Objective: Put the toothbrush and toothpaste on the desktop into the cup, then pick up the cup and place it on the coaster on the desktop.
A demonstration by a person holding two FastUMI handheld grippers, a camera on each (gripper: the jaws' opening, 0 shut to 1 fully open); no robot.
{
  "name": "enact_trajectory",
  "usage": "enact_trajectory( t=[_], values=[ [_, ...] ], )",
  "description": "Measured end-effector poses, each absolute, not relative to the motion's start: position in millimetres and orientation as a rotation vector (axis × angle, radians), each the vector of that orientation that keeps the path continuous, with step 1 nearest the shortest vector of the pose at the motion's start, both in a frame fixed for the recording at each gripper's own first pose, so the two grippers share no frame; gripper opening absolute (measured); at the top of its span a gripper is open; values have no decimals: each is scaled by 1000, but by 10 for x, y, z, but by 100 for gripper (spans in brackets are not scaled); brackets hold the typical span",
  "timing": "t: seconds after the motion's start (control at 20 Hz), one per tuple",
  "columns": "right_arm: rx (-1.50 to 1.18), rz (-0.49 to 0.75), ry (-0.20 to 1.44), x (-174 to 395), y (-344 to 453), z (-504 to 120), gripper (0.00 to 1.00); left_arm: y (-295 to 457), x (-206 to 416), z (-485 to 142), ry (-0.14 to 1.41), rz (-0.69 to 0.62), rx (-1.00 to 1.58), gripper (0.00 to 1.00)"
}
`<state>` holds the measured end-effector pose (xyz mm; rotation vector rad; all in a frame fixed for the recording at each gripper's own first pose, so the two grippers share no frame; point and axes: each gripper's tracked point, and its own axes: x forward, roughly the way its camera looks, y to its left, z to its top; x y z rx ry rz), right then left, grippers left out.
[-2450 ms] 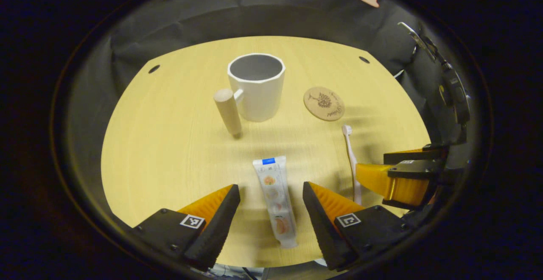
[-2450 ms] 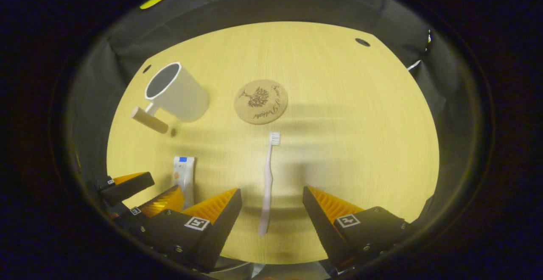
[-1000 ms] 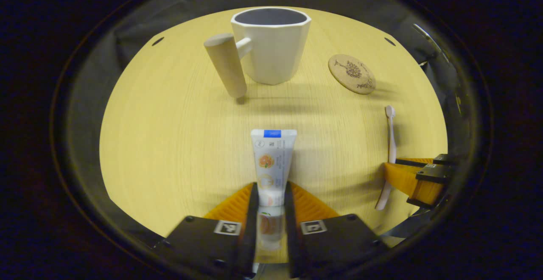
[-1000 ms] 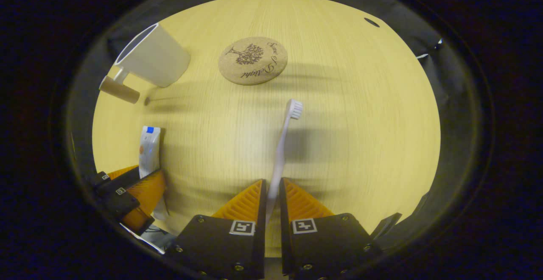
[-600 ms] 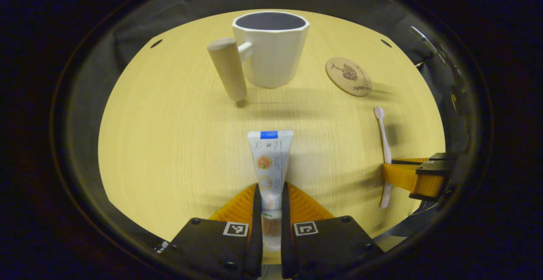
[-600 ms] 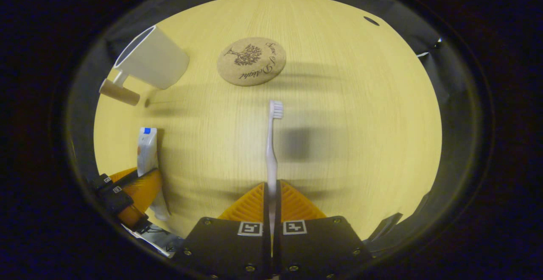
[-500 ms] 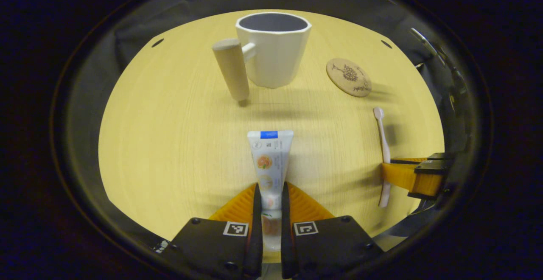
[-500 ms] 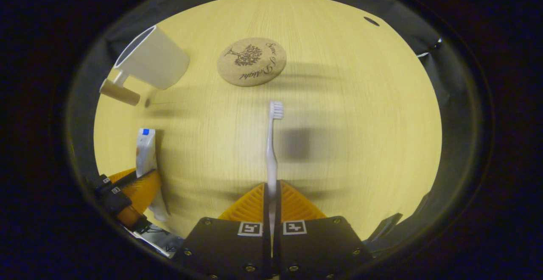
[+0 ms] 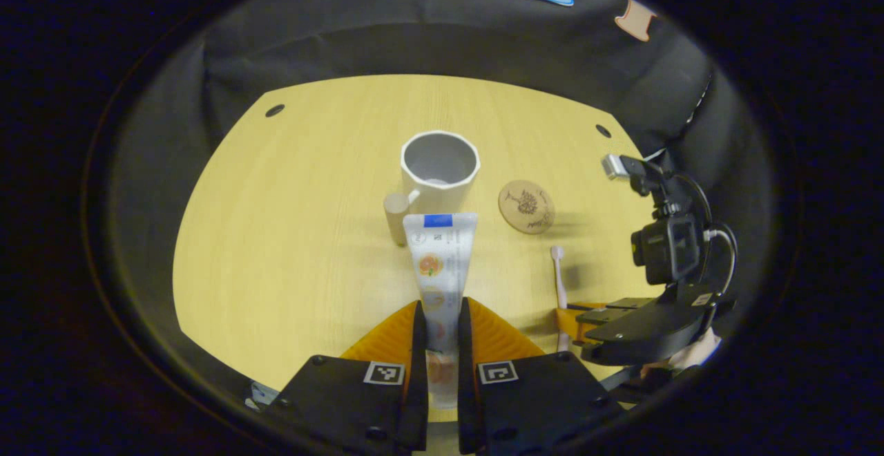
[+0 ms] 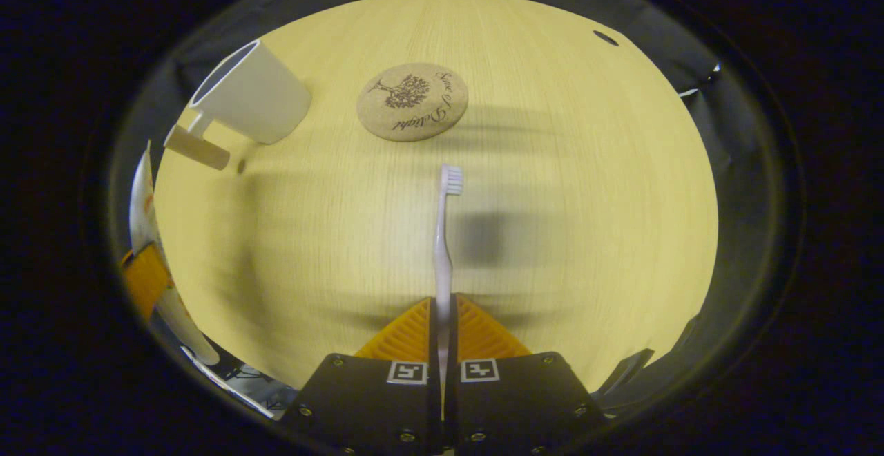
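Toothpaste (image 9: pixel 439 262) in left claw (image 9: pixel 438 318), cup (image 9: pixel 440 169) beyond

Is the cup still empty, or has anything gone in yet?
Empty. The left gripper view looks down into the cup and shows only its bare inside; the toothpaste and toothbrush are each clamped in a gripper.

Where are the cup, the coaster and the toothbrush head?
cup (image 9: pixel 440 166), left gripper view, on its inner wall.
coaster (image 10: pixel 412 101), right gripper view, on its printed top face.
toothbrush (image 10: pixel 451 179), right gripper view, on the bristle head.
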<state>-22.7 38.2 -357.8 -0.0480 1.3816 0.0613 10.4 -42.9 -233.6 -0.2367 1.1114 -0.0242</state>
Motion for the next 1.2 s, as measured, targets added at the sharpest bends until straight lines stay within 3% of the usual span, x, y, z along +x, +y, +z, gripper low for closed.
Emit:
enact_trajectory(
  t=[0.45, 0.7, 1.2],
  values=[
    [-37, 59, 1366, -222, 382, -3579, 4, -181, 1179, -1780, 936, -53, -196, 24],
    [-54, 67, 1344, -229, 385, -3580, 4, -207, 1781, -1875, 872, -93, -149, 24],
    [-74, 109, 1308, -240, 381, -3577, 4, -384, 2372, -2102, 718, -176, -144, 24]
  ],
)
